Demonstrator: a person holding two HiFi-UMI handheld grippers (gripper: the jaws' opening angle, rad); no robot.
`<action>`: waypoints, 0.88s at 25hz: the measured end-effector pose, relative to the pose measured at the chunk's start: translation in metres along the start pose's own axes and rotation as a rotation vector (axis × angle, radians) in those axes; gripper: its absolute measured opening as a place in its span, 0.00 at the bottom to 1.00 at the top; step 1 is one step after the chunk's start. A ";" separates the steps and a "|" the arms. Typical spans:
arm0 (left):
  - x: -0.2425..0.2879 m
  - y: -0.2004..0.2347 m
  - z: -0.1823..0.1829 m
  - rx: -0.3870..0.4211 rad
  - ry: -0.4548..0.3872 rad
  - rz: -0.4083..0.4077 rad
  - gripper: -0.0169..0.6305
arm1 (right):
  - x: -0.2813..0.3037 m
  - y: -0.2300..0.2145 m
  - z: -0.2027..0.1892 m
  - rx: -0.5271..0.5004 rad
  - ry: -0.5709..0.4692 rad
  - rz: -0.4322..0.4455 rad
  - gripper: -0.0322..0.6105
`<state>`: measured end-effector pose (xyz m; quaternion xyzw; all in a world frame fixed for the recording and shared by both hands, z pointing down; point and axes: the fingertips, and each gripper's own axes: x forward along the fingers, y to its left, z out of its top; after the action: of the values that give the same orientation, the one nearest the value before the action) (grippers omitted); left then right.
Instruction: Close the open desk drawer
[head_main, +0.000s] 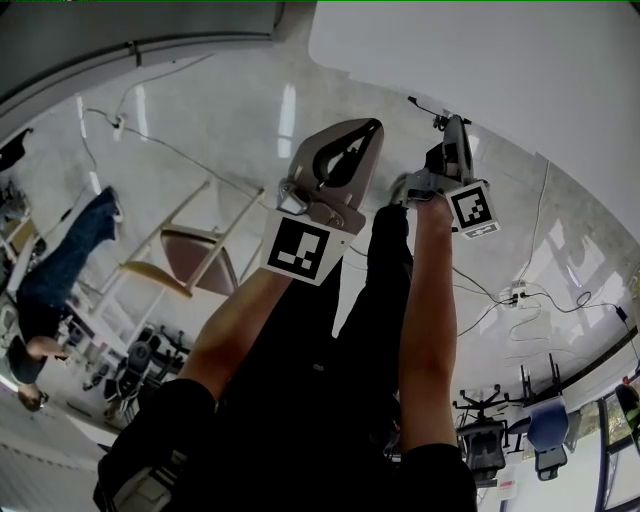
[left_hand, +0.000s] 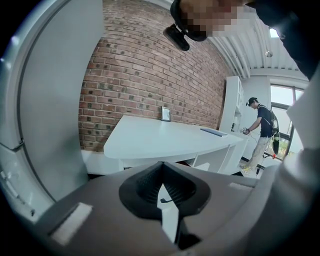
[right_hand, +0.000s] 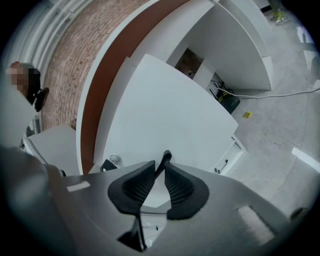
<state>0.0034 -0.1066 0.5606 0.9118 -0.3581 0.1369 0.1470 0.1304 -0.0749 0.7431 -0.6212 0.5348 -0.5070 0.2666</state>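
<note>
In the head view both grippers are held out over the floor, short of the white desk (head_main: 500, 60). My left gripper (head_main: 335, 150) is shut and holds nothing; in the left gripper view (left_hand: 161, 167) it faces the desk (left_hand: 165, 137) from some way off. My right gripper (head_main: 452, 140) is to the right of it. The right gripper view looks down on the desk top (right_hand: 165, 115). Its jaws (right_hand: 161, 167) stand a narrow gap apart with nothing gripped. A white drawer front with a black handle (right_hand: 226, 162) juts out under the desk's near corner, clear of both grippers.
A brick wall (left_hand: 150, 65) runs behind the desk. A wooden chair (head_main: 185, 250) stands on the floor to the left, with office chairs (head_main: 485, 435) to the lower right. Cables (head_main: 520, 295) trail over the floor. Other people stand at a distance (left_hand: 262, 130) (head_main: 50, 290).
</note>
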 end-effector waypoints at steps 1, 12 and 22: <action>0.000 0.001 0.000 0.000 0.000 0.000 0.06 | 0.001 0.005 0.005 0.002 -0.017 0.014 0.15; 0.000 0.006 0.003 -0.007 -0.007 0.016 0.06 | 0.033 0.009 0.034 -0.048 -0.040 0.050 0.15; -0.002 0.014 0.002 -0.013 -0.003 0.019 0.06 | 0.062 -0.003 0.036 0.008 -0.069 0.047 0.14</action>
<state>-0.0074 -0.1160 0.5608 0.9076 -0.3679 0.1346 0.1509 0.1592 -0.1393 0.7543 -0.6243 0.5378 -0.4811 0.2993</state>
